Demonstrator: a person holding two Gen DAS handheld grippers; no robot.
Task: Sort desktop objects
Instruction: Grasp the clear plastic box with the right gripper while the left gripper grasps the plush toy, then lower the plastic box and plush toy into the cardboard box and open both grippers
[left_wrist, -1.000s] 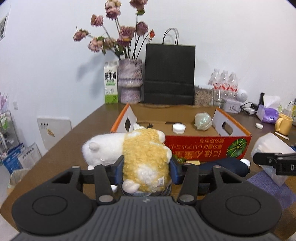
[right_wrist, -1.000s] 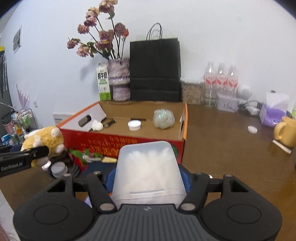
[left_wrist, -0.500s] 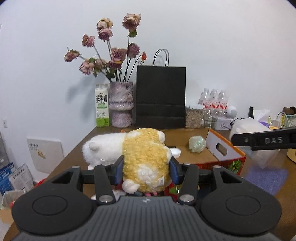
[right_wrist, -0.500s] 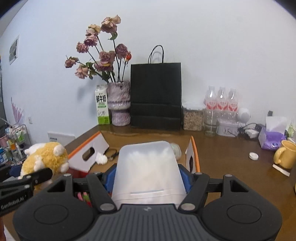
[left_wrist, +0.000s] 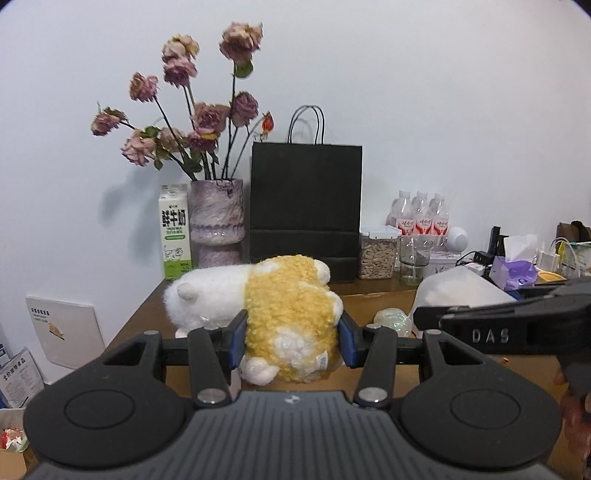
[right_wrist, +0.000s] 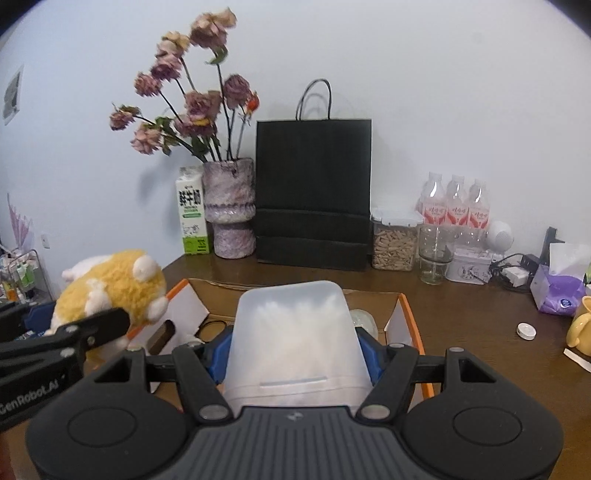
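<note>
Plush toy (left_wrist: 291, 317) and white plastic container (right_wrist: 295, 343), each being carried in a gripper above the cardboard box (right_wrist: 410, 325).

The left gripper (left_wrist: 291, 336) is clamping the yellow-and-white toy between its blue pads, while the right gripper (right_wrist: 295, 354) is gripping the frosted container by its sides. Both are hanging over the near side of the box on the brown table (right_wrist: 472, 317). Far behind are standing a black paper bag (right_wrist: 313, 188), a vase of dried flowers (right_wrist: 231, 206) and a milk carton (right_wrist: 192, 214).

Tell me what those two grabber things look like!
Both are black plastic. The left gripper has a ribbed grey-black base, two round discs at its sides, silver screws and blue pads on its fingers. The right gripper looks the same. White letters mark their sides: "DAS" on one, "GenRobot.AI" on the other.
</note>
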